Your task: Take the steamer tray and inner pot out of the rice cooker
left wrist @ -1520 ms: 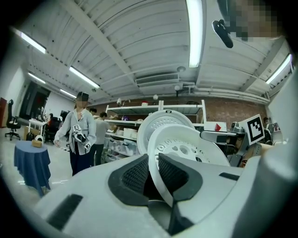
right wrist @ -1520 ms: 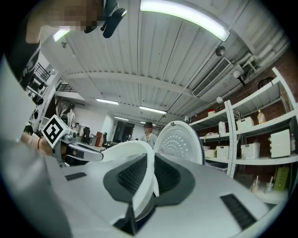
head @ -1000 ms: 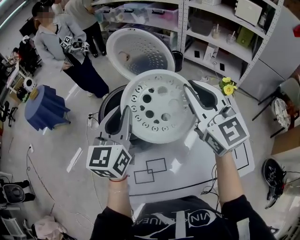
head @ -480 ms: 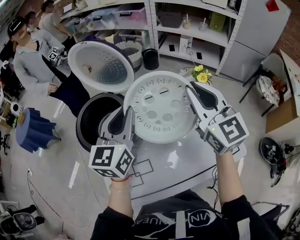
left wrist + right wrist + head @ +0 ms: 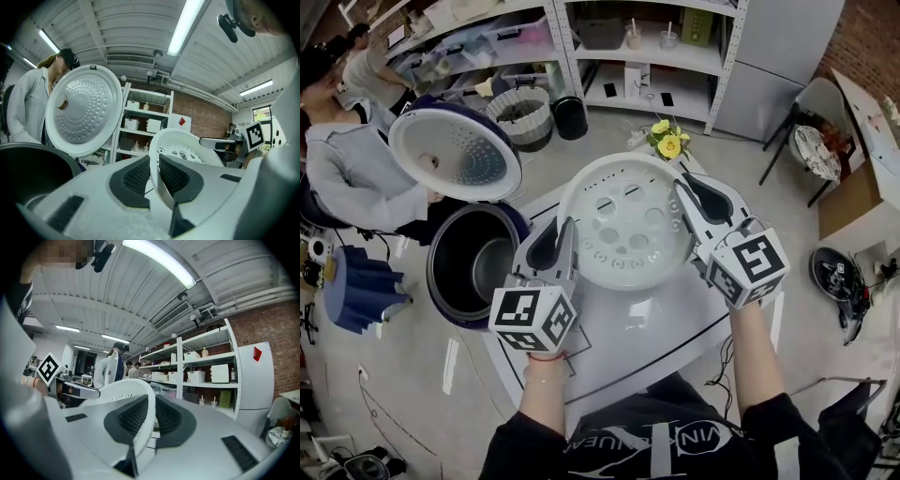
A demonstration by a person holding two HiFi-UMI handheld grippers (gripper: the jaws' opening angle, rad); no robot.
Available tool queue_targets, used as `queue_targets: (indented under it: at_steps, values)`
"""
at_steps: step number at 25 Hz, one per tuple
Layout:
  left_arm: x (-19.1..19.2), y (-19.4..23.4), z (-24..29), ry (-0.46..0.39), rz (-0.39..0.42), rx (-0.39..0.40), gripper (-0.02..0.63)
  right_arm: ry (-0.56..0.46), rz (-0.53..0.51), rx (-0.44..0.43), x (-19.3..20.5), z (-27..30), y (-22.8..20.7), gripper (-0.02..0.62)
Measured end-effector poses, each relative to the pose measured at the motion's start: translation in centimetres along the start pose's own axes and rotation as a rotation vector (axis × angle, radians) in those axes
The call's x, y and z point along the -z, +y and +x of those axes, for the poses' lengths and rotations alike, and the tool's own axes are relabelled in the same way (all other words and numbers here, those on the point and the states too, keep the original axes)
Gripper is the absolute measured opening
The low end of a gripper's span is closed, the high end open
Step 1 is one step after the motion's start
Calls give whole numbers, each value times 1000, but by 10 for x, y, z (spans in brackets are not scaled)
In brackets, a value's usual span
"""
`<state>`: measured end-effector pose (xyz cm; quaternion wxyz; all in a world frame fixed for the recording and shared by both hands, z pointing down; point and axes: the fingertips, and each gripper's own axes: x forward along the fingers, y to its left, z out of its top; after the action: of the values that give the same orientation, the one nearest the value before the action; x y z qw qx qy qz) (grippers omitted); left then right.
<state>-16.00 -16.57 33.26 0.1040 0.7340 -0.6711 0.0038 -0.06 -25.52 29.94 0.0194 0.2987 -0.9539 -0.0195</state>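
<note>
Two grippers, one load.

- **Rice cooker:** At far left the rice cooker [image 5: 433,281] stands with its lid [image 5: 455,155] tipped up. The inner pot [image 5: 478,267] sits in the body, not yet taken out.
- **Left grip:** Your left gripper [image 5: 555,242] is clamped on the near-left rim of the steamer tray [image 5: 628,225], one pad on each side of the thin wall.
- **Right grip:** Your right gripper [image 5: 698,199] is clamped the same way on the opposite rim.
- **Judgement:** Opposed grips keep the shallow, perforated tray level and stop it swinging. The tray appears to be held above the bench [image 5: 647,328], beside the cooker and apart from it. The aim looks like a set-down spot that leaves the pot free.
- **Writing:**
  - No brand is legible on the cooker or the tray.
  - Each gripper's cube bears black square markers.
  - The bench shows drawn rectangles and no text.
  - The print on your dark shirt is inverted and partly cut off, so it is unreadable.
</note>
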Motion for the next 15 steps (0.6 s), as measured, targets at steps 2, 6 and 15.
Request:
queue_targets:
  at_steps: [2, 6, 15]
  values:
    - [9, -3, 8, 24, -6, 11, 61, 23, 14, 15, 11, -3, -6, 44]
    - [30, -6, 23, 67, -35, 23, 60, 70, 50, 38, 38, -5, -18, 44]
    - [101, -8, 64, 200, -84, 13, 58, 199, 125, 75, 115, -3, -46, 44]
